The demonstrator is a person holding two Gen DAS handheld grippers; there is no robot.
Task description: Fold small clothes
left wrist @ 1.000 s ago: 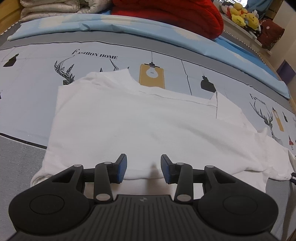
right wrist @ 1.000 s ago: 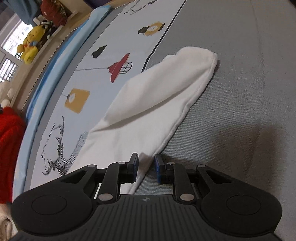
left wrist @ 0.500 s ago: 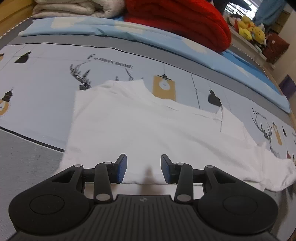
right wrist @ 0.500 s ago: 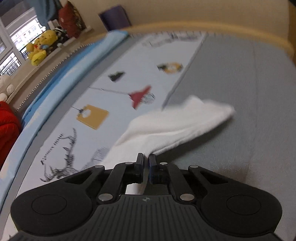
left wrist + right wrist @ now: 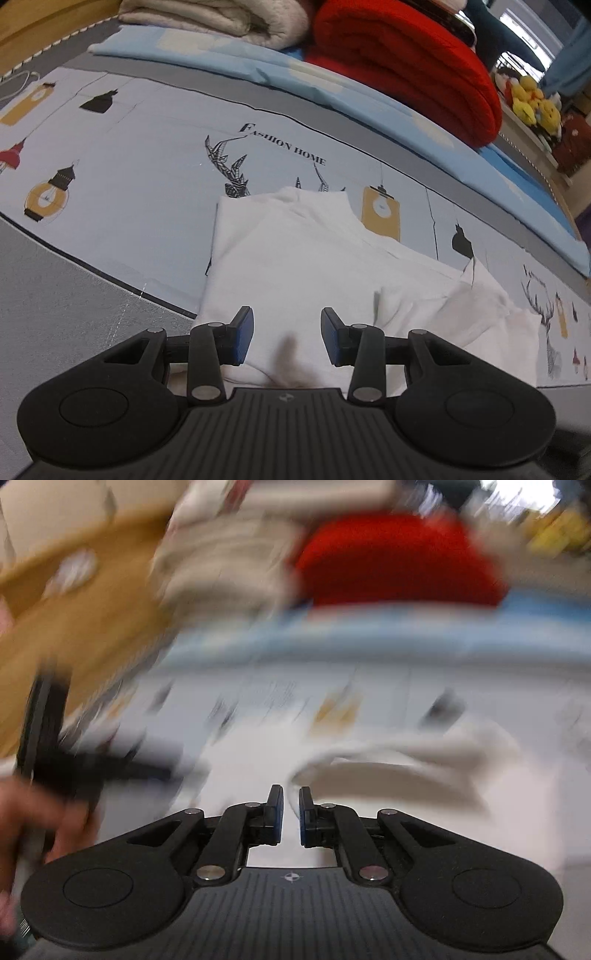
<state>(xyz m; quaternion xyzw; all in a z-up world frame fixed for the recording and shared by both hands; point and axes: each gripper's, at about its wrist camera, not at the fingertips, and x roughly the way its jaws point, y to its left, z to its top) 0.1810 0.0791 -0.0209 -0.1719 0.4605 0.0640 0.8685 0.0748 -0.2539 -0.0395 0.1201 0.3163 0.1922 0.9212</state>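
A small white shirt (image 5: 295,266) lies flat on the printed bed cover (image 5: 129,155), collar away from me. My left gripper (image 5: 287,332) hovers open over its near hem, with nothing between the blue pads (image 5: 242,338). The shirt's right sleeve (image 5: 476,291) is lifted and bunched over the body. The right wrist view is heavily blurred. There my right gripper (image 5: 291,805) has its jaws nearly together, opening slightly, and the white sleeve (image 5: 388,764) runs from between them off to the right. A hand (image 5: 37,812) with the other gripper (image 5: 48,734) shows at that view's left edge.
Folded cream bedding (image 5: 214,18) and a red blanket (image 5: 402,55) are stacked at the far side on a light blue sheet (image 5: 258,70). Yellow plush toys (image 5: 528,96) sit on a ledge at the far right. A grey part of the cover (image 5: 55,295) lies near left.
The right gripper pinched the sleeve on the grey cover, then swung it up and round towards the shirt body. The left gripper drifted along the hem, still open.
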